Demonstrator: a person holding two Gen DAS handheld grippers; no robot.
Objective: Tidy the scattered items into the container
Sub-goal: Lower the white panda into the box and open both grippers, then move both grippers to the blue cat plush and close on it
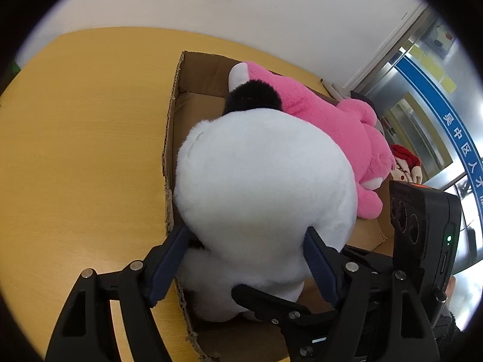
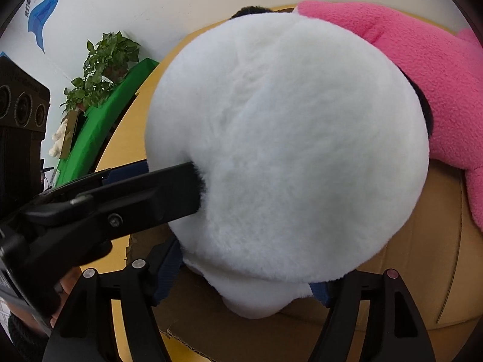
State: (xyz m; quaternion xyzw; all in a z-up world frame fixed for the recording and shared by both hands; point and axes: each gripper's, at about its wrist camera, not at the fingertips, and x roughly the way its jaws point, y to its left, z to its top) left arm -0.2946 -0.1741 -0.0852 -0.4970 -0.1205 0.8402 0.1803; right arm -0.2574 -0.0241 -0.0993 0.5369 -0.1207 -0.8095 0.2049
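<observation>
The left gripper and right gripper are both pinching the round white-and-black plush toy inside the brown cardboard box, near its left wall, where uneven release risks tipping it over that rim.

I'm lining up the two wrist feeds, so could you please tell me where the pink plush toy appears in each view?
Left wrist view: the pink plush toy lies right of centre inside the cardboard box, behind the white plush toy.
Right wrist view: the pink plush toy fills the upper right.
Shared landmark: the white plush toy, pinched by both grippers.
</observation>
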